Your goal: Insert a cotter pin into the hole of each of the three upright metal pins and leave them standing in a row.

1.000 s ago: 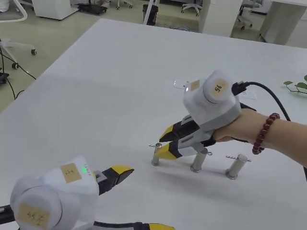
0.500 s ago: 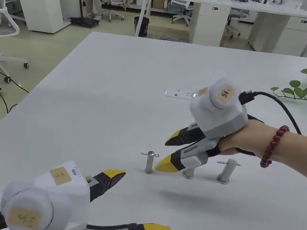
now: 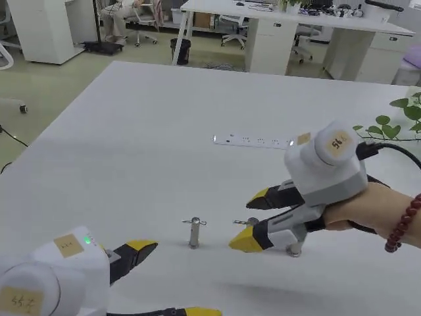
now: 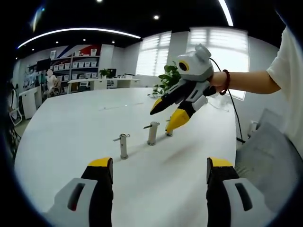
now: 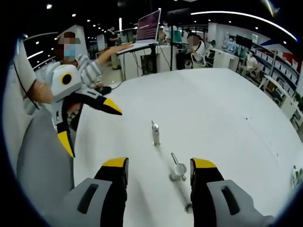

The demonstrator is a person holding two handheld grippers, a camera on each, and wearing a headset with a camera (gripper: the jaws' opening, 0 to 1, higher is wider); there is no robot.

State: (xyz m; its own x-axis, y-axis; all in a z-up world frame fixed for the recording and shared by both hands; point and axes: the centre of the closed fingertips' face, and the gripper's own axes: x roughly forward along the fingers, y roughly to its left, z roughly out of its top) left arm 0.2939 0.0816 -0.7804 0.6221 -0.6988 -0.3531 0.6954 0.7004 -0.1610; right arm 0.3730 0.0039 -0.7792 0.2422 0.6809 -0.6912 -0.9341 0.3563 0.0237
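Three upright metal pins stand in a row on the white table. The left pin has a cotter pin through its top. The middle pin also carries a cotter pin and is partly behind the right gripper's lower jaw. Of the right pin I see just the base. My right gripper hovers open over the middle and right pins, holding nothing. My left gripper stands open nearer me, short of the row.
A white power strip lies further back on the table. A green plant sits at the right edge. Desks and chairs stand beyond the far edge, and people sit at a desk.
My right gripper has drawn back to the right, from the left pin toward the middle and right pins. The head camera has tilted up. The left gripper stays low at the front.
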